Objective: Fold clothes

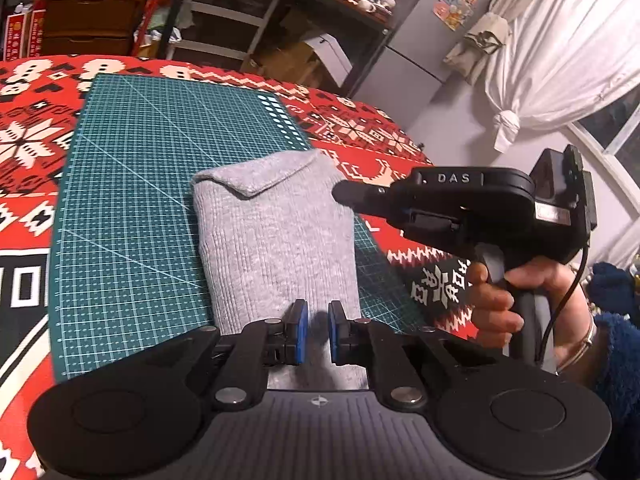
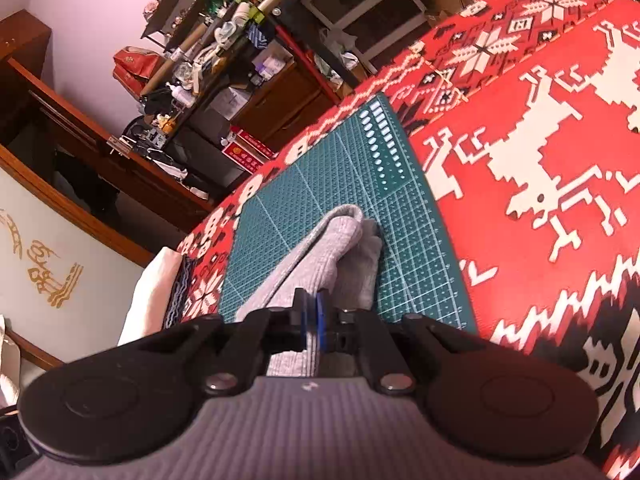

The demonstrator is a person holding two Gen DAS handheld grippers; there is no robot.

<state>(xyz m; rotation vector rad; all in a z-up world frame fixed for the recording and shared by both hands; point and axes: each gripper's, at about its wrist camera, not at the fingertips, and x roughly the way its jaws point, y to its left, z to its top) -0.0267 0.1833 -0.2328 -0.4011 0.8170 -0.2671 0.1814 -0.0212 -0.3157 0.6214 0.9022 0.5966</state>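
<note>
Folded grey ribbed knit garment (image 1: 276, 240) lying on green gridded cutting mat (image 1: 140, 184) over red-and-white patterned blanket (image 1: 28, 136).

At left, bare mat and blanket; in the middle, left gripper (image 1: 318, 330) held with blue-padded fingers (image 1: 303, 330) apart over the garment's near edge, a small flap turned over at its far end; at right, right gripper (image 2: 311, 320), held in a hand (image 1: 496, 304), closed on a fold of the garment.
</note>
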